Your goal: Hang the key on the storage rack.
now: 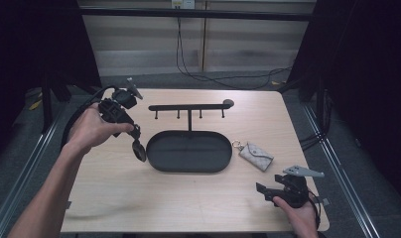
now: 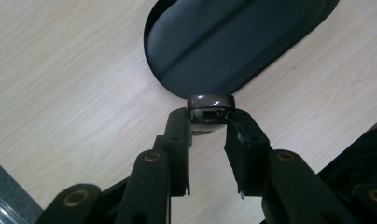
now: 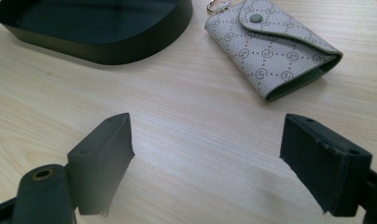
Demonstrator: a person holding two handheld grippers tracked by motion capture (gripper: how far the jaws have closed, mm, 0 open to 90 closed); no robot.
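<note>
Nearest the person, the right gripper [image 1: 266, 190] rested low on the wooden desk [image 1: 139, 198], its fingers [image 3: 102, 156] released and spread wide with bare wood between them. Just beyond it lay a patterned key pouch [image 1: 256, 156], beside the black oval tray [image 1: 161, 163]. Farther left, the left gripper [image 1: 137, 147] hung above the desk at the tray's left end, fingers [image 2: 179, 135] clenched on a small brown car key fob [image 2: 211, 108]. Behind the tray rose a hook rack [image 1: 189, 107].
</note>
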